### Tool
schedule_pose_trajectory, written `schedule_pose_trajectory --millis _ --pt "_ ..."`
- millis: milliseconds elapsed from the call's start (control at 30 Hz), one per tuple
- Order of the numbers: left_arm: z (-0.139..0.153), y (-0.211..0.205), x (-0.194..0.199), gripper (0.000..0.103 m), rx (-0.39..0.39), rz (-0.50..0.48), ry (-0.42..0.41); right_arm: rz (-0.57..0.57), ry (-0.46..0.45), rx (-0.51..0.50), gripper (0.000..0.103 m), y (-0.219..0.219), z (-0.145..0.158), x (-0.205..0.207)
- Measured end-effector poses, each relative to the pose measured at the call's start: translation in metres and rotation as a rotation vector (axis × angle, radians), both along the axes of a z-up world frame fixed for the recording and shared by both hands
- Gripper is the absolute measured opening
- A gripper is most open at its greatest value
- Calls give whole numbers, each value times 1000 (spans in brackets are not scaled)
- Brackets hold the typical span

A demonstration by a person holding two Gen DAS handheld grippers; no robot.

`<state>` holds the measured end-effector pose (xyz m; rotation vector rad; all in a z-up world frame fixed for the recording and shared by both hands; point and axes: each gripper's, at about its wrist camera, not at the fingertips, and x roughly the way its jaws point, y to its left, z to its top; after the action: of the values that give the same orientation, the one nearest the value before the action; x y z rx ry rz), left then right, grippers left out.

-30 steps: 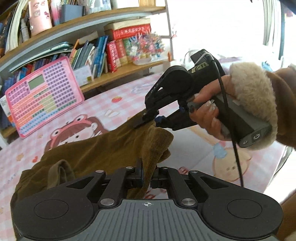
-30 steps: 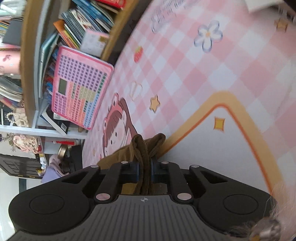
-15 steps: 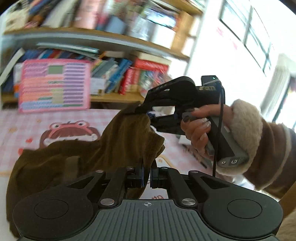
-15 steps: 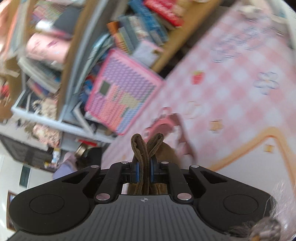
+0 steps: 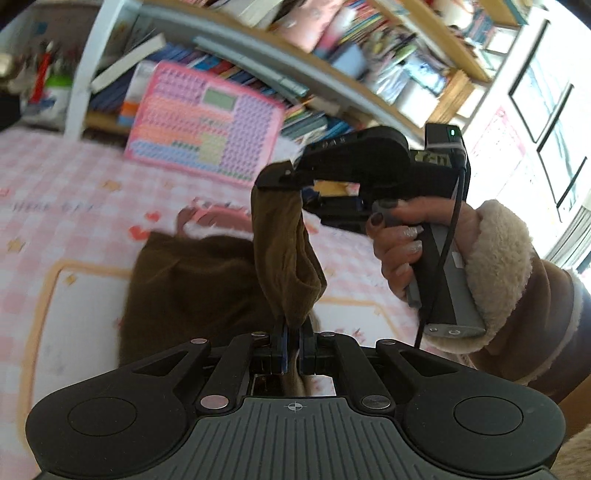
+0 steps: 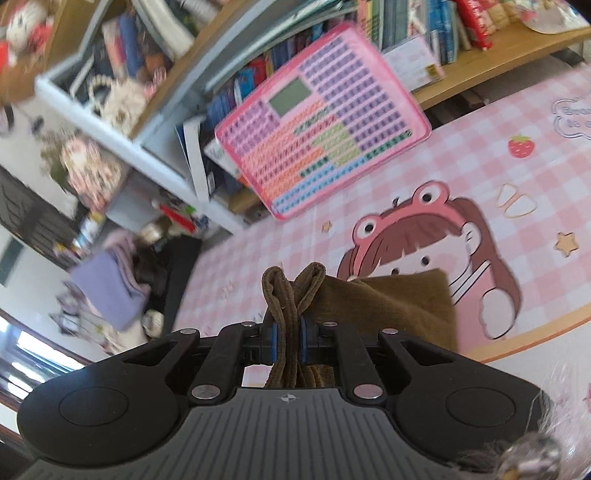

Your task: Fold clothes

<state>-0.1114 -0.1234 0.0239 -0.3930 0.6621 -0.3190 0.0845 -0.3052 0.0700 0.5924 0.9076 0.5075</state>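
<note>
Both grippers have risen since the earlier frame. Left gripper [image 5: 291, 334] pinches the brown garment [image 5: 288, 254]; right gripper [image 6: 287, 332] also clamps its bunched edge. Garment spans between them, its remainder draped on the pink checked mat [image 6: 480, 122]. Right hand [image 5: 402, 243] grips the handle, wrist level. Mat lettering is unreadable.

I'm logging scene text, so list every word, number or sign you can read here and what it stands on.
"Eve...": speech bubble printed on the mat; the rest is cut off at the frame edge.
Pink board: grid of characters, too small to read.
Book spines: blurred.
Right gripper: casing marks, blurred.
Nothing else is legible.
</note>
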Motion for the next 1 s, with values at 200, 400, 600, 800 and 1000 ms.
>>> schedule_pose_trajectory --millis 200,400,600,800,1000 --pt "-20 43 -8 11 31 13 137 4 70 -38 34 47 -35 -2" --pt "-28 76 -11 37 58 4 173 -35 103 -1 47 64 -51 -13" --pt "-19 106 19 39 -128 44 92 -141 -32 -174 52 29 -29 -63" --pt "-30 103 77 39 -243 106 175 -212 -44 -373 53 9 -48 -115" --pt "-17 75 77 44 -120 5 73 -206 1 -400 56 15 -72 -129"
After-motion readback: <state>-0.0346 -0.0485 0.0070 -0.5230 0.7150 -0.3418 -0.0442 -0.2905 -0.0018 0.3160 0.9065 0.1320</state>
